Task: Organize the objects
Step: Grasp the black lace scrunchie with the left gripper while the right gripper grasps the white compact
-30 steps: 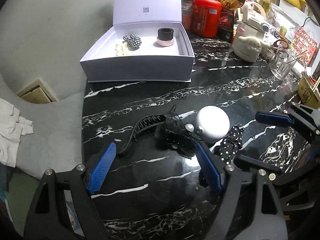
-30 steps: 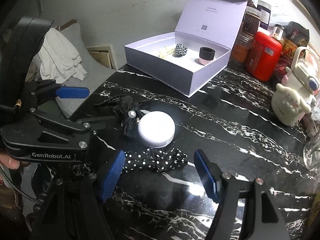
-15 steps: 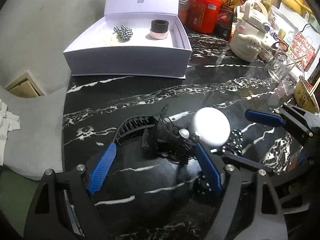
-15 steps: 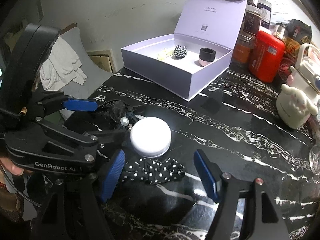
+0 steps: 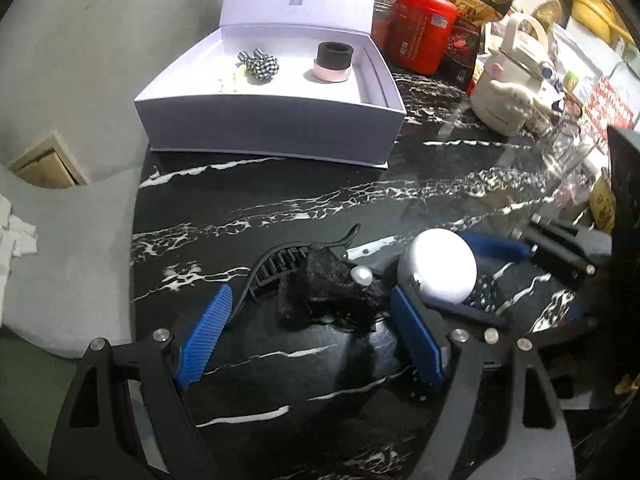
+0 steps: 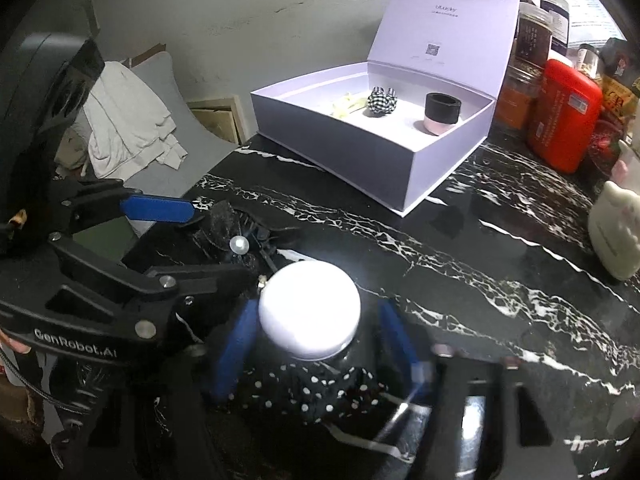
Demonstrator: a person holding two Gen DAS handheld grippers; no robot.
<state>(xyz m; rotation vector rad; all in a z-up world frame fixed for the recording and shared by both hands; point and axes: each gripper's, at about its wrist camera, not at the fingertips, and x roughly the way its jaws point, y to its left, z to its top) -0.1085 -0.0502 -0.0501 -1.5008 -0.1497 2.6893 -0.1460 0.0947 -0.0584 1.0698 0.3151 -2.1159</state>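
A black lace hair clip (image 5: 324, 292) with a pearl lies on the black marble table (image 5: 280, 208), between the pads of my left gripper (image 5: 310, 338), which is open and not touching it. To its right sits a round white case (image 5: 438, 266). My right gripper (image 6: 316, 340) straddles this white case (image 6: 310, 312) and its jaws are closing; a gap still shows at the right pad. A polka-dot scrunchie (image 6: 308, 392) lies under it. The open lavender box (image 5: 272, 128) holds a checked scrunchie (image 5: 258, 65) and a black-and-pink roll (image 5: 333, 62).
A red canister (image 5: 422, 36), snack bags, a white character jug (image 5: 506, 92) and a drinking glass (image 5: 564, 148) crowd the far right. A grey chair with white cloth (image 6: 128, 124) stands beyond the table's left edge. The left gripper's arm (image 6: 120, 280) lies close beside the right gripper.
Both grippers have come forward and down onto the items. The right jaws have narrowed around the white case, with the polka-dot scrunchie now beneath them. The left jaws stay wide.
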